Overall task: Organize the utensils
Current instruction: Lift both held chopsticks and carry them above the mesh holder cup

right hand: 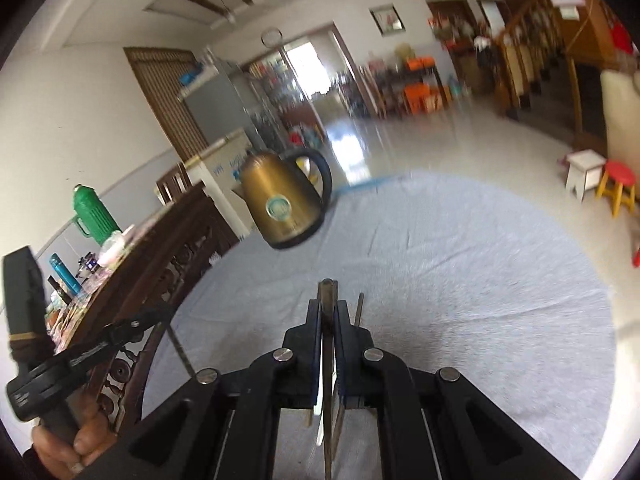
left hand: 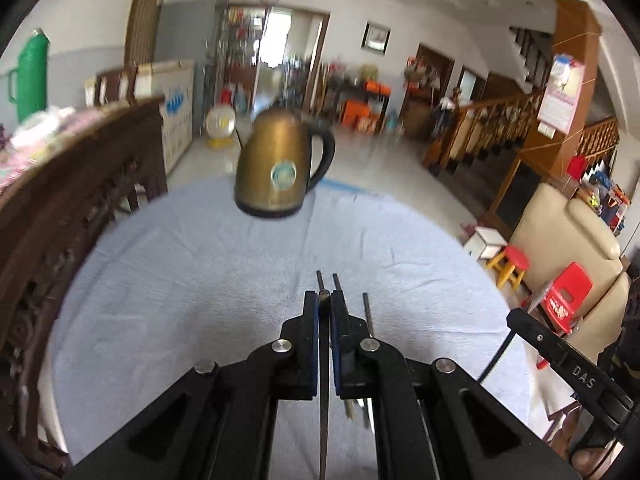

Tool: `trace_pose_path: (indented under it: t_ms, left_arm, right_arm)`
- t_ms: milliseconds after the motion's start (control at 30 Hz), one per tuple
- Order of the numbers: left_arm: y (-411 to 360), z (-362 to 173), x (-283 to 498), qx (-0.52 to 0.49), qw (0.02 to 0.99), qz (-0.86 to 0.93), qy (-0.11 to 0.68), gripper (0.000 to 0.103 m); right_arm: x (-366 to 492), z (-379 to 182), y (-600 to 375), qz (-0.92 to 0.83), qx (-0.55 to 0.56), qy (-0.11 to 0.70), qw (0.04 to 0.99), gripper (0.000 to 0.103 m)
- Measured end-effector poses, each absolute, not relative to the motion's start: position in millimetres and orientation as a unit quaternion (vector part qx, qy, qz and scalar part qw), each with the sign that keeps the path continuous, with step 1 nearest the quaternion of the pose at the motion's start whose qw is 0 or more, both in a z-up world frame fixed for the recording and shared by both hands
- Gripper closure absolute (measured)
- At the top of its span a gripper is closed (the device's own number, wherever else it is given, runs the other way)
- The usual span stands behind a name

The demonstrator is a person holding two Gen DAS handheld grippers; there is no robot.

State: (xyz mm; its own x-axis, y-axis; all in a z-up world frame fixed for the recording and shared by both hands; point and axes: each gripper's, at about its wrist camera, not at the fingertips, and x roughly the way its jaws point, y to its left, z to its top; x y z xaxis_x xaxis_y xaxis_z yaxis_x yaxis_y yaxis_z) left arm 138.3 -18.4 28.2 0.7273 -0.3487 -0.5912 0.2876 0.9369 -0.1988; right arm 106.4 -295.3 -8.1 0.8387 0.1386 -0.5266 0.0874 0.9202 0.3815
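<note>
My left gripper (left hand: 324, 300) is shut on a flat metal utensil (left hand: 324, 364) whose handle end pokes out between the pads. More thin metal utensil handles (left hand: 367, 314) lie on the cloth just right of and under the fingers. My right gripper (right hand: 328, 306) is shut on another metal utensil (right hand: 328, 300), its handle end sticking up past the pads; one more thin handle (right hand: 359, 310) shows beside it. Both grippers hover above the light blue tablecloth (left hand: 200, 280). The left gripper also shows at the left of the right wrist view (right hand: 140, 322).
A brass-coloured electric kettle (left hand: 282, 168), also in the right wrist view (right hand: 286, 204), stands at the far edge of the cloth. A carved dark wooden sideboard (left hand: 60, 208) with bottles and a green flask (right hand: 96, 212) runs along the left. Stools (left hand: 510, 266) and a sofa stand to the right.
</note>
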Motion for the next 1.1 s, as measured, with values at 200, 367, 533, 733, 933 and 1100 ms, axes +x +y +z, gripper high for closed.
trace_pose_path:
  t_ms: [200,367,533,733,933,1100]
  left_arm:
    - [-9.4,54.1,76.9,-0.048,0.948,-0.166,0.267,0.097]
    - [-2.5,76.0,48.5,-0.068,0.954,-0.171,0.236,0.097]
    - [4.7,101.4,20.0,-0.08,0.965,-0.165,0.187,0.097]
    - [12.8,126.1,-5.4,-0.099,0.967,-0.182,0.15,0.097]
    - [9.6,121.5,-12.0,-0.101,0.961,-0.2,0.163,0.097]
    - [1.6,100.3,-2.4,-0.088,0.956,-0.19,0.208,0.097]
  right_arm:
    - [43.0,23.5,-271.3,-0.009,0.159,0.217,0.963,0.096]
    - [6.1,48.1,-263.4,-0.017,0.152,0.167,0.974,0.096]
    - [-26.7,71.4,-254.5,-0.024,0.14,0.113,0.983,0.096]
    - [-63.9,101.0,-250.8,0.003,0.154,0.066,0.986,0.096]
    - [-73.1,110.7,-252.9,0.029,0.165,0.106,0.98,0.096]
    - [-64.0,96.0,-249.6,0.03,0.151,0.173,0.973,0.096]
